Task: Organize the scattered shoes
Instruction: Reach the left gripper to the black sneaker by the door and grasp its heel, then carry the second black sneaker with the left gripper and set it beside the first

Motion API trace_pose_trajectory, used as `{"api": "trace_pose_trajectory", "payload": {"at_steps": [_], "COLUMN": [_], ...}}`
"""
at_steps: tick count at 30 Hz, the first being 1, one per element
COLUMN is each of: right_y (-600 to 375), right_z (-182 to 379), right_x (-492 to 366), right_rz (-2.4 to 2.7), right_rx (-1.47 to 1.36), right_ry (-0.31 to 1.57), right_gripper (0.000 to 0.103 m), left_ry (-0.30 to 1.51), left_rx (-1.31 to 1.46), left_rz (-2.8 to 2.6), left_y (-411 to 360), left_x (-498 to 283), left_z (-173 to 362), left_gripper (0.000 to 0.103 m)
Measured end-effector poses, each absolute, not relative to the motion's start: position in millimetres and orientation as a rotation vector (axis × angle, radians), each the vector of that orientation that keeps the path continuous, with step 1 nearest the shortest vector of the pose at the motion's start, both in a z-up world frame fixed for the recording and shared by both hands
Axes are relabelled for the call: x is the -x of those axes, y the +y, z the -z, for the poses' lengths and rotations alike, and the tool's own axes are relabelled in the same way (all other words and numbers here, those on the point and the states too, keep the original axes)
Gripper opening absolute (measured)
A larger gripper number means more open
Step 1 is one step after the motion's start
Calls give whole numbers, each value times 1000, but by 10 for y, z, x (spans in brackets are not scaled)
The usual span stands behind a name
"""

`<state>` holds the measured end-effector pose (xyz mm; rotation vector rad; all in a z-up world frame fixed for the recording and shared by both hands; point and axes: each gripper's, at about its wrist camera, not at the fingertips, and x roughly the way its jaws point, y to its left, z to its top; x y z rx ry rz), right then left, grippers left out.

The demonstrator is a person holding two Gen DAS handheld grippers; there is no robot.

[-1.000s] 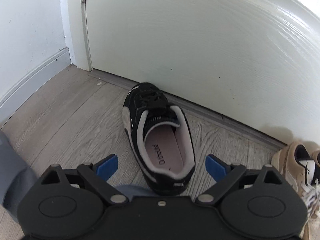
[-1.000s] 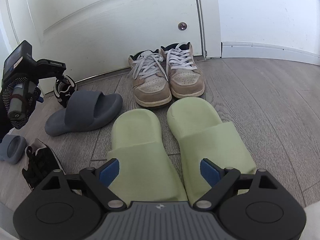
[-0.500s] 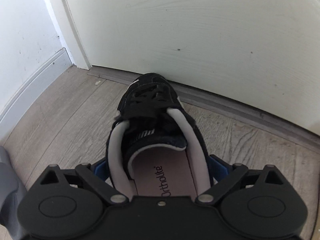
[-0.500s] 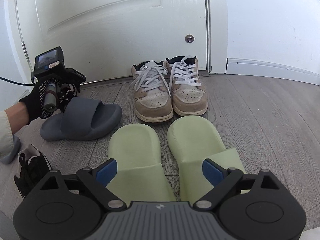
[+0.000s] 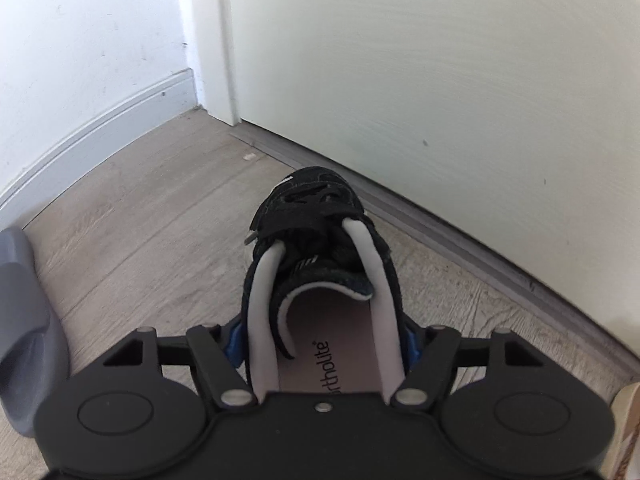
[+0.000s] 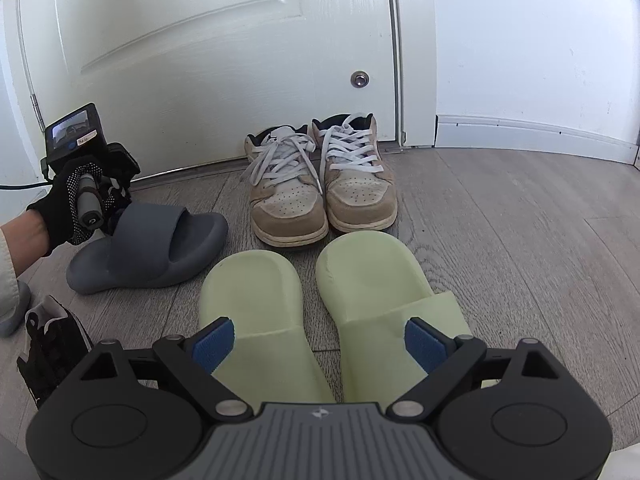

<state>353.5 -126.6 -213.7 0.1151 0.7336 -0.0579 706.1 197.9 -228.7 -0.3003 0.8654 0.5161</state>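
I read "rtholite" in dark print on the pinkish insole (image 5: 320, 344) of the black sneaker (image 5: 316, 232), first letter hidden, no other legible text

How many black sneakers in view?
2. One black sneaker by the door, clamped in the left tool; the other black sneaker at the right view's lower-left edge, partly hidden.
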Motion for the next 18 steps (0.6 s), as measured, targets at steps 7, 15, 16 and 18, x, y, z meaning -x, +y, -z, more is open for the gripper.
{"api": "trace_pose_trajectory", "payload": {"at_steps": [7,15,16,18], "right_y": [-1237,-1179,-1170,-1152], "right_z": [2026,1870,1856,1832], "right_x": [-3458,-3285,-3251,-3173], "right_rz": [41,-3,-11,-25], "right_rx": [-141,-164,-166,-167], "right_ry": [697,639,635,626], "right_gripper": [93,93,93,93], "left_ry": [691,693,701,717], "left_rx": [251,403,427,452], "left_rz": [-498,-581,-599,-627], "left_y": [2100,2399,2394,2339], "left_x": [-6258,-4643,-4457,-4148], "left_z": [1536,1352,1371,1394], "left_gripper": [70,70,70,70]}}
